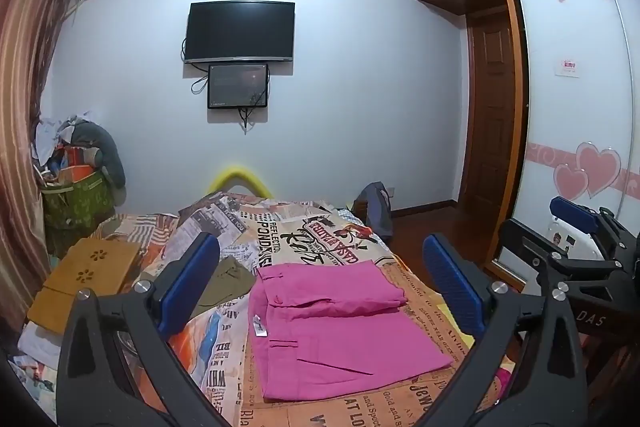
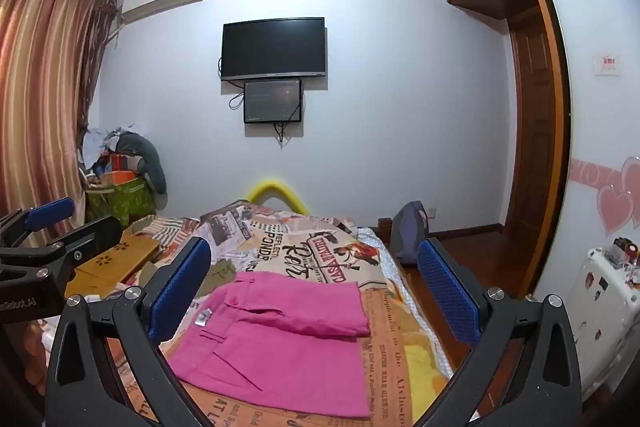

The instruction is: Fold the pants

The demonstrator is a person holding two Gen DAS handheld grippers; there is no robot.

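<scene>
Hovering wide open and empty, the left gripper [image 1: 324, 287] and right gripper [image 2: 316, 291] face the pink pants [image 1: 340, 331], folded on the bed [image 1: 404, 403] at six o'clock. Pinching one layer would likely undo the fold.

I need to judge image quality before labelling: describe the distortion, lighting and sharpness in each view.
Left wrist view: strong fisheye bending of walls, dark vignette corners, even indoor light; folded pink fabric pants sharp. Right wrist view: same bowing, striped brown curtain curved, black wall television without glare.
</scene>
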